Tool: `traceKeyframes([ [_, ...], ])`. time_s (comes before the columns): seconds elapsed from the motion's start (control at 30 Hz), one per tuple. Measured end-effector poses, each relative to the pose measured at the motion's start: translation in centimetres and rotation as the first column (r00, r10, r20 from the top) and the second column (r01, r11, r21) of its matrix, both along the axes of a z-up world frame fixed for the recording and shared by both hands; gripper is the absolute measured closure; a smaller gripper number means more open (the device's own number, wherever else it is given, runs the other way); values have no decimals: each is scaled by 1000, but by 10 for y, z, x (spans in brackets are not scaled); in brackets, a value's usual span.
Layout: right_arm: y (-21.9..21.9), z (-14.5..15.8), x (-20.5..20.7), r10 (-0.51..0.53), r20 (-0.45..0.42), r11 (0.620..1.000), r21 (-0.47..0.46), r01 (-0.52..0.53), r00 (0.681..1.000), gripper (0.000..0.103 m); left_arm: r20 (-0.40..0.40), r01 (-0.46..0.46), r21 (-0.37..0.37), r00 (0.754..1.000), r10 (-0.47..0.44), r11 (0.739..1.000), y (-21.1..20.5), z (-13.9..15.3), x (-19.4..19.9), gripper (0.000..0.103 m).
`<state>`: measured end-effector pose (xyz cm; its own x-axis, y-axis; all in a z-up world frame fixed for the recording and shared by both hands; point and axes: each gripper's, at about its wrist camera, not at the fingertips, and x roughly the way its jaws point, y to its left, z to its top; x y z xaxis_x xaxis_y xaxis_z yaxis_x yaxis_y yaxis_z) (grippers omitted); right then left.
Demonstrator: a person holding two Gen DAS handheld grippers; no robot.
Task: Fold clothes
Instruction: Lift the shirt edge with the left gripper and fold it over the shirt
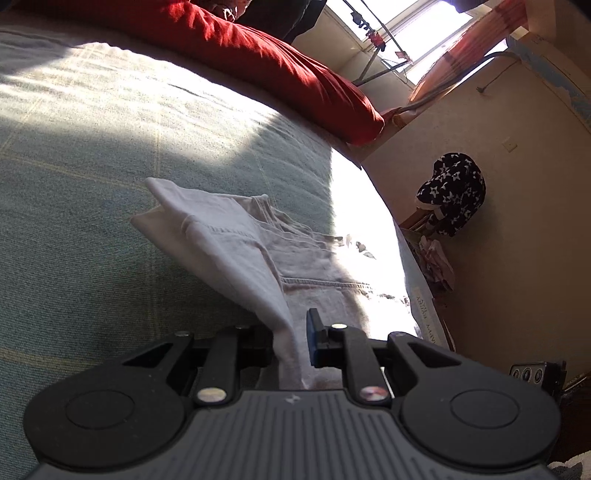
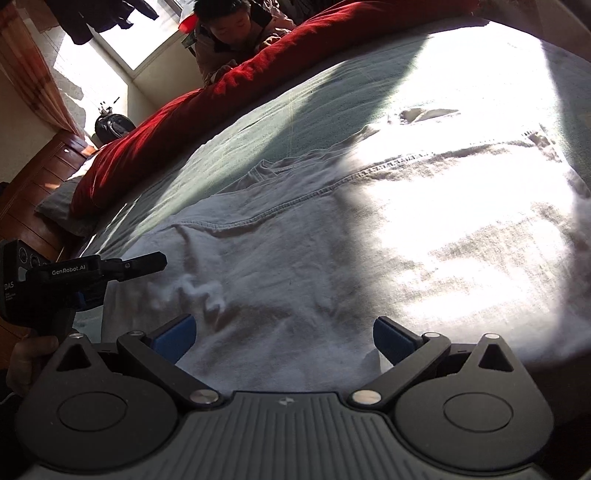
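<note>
A white T-shirt (image 1: 236, 236) lies on the grey-green bed cover (image 1: 92, 166), partly in bright sunlight. My left gripper (image 1: 293, 343) is shut on a lifted edge of it, and the cloth rises in a taut fold from the bed into the jaws. Only the right blue pad (image 1: 314, 339) shows; the other is hidden behind the fabric. In the right wrist view the T-shirt (image 2: 332, 229) spreads wide under my right gripper (image 2: 282, 338), which hangs open just above it with nothing between its blue pads. The left gripper (image 2: 147, 266) shows at the left edge of the shirt.
A red quilt (image 1: 277, 62) runs along the far side of the bed, and a person (image 2: 236, 33) leans behind it. The bed's edge drops off on the right toward a beige wall. A black star-patterned garment (image 1: 452, 192) sits there. A wooden dresser (image 2: 33, 177) stands far left.
</note>
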<state>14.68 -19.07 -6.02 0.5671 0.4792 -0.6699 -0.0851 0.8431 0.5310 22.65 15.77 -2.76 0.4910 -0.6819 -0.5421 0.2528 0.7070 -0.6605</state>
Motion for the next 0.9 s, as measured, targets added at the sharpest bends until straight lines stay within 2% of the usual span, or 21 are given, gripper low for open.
traceKeyframes([
  [0.27,-43,5,-17,-88,-30,995,39,89,996,0,28,25,-27,999,-24,999,-30,26,4,88],
  [0.47,-65,6,-17,-101,-28,992,71,103,995,0,43,36,-54,999,-33,998,-54,41,10,88],
  [0.9,-127,0,-24,-206,-26,967,146,208,978,0,86,92,-117,993,-82,989,-116,69,19,88],
])
